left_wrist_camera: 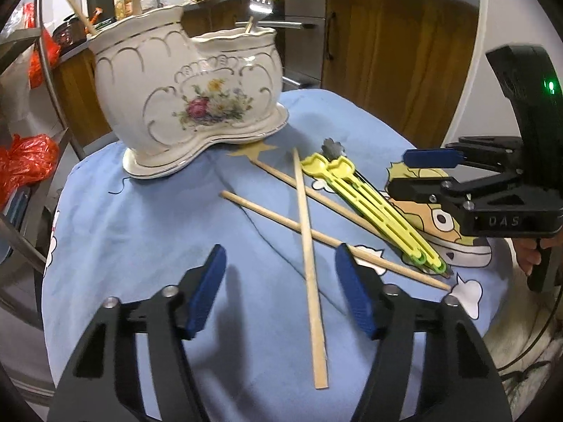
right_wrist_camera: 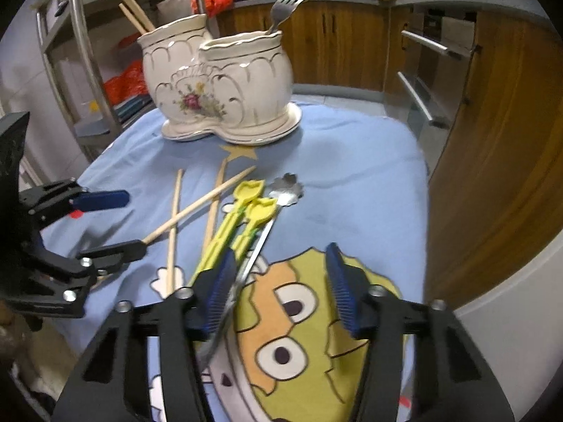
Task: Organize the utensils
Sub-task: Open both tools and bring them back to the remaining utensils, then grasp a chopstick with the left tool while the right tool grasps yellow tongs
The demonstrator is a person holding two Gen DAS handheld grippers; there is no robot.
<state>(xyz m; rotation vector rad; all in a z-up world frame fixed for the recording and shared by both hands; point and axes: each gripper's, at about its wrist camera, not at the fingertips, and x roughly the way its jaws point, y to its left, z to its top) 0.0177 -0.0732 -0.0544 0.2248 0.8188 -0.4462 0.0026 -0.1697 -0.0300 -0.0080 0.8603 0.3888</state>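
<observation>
A white floral ceramic two-compartment holder stands at the far side of the blue cloth; chopsticks stick out of one pot, a fork out of the other. Three wooden chopsticks lie crossed on the cloth. Two yellow plastic spoons and a metal flower-headed spoon lie beside them. My left gripper is open just above the chopsticks. My right gripper is open, its left finger over the metal spoon's handle.
A blue cartoon-print cloth covers the small table. A metal rack with red bags stands to the left. Wooden kitchen cabinets and a cluttered counter lie behind and to the right.
</observation>
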